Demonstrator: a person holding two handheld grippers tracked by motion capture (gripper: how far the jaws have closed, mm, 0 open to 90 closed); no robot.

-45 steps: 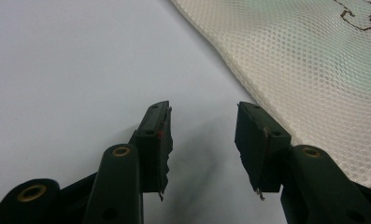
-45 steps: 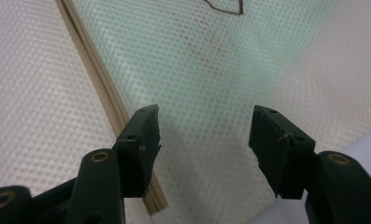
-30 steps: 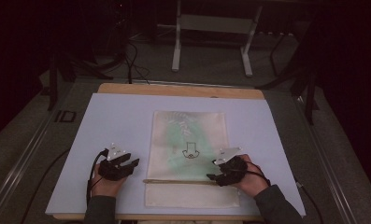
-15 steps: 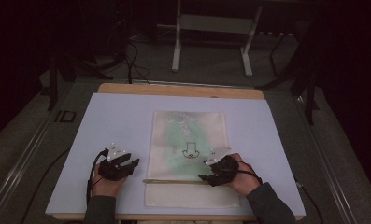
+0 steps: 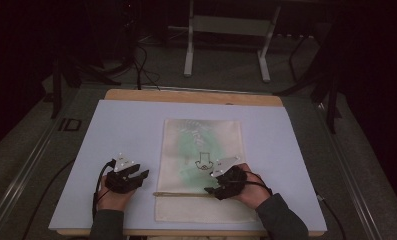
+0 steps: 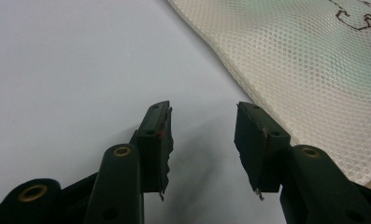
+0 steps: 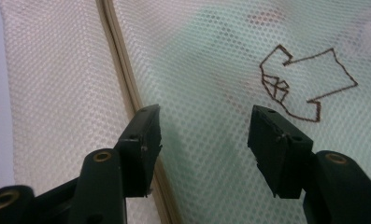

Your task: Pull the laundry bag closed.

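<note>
Right gripper (image 5: 217,183) moved onto mesh bag (image 5: 201,145).

The bag (image 7: 211,56) is cream woven mesh cloth, dotted with fine holes and matt, with a brown stitched outline (image 7: 304,84) and a smooth tan zip strip (image 7: 122,79). The surface (image 6: 71,60) wears a smooth, matt, pale sheet over a wooden board (image 5: 196,96). Both tongs (image 6: 204,140) look like matt black plastic with brass-coloured rivets.
</note>
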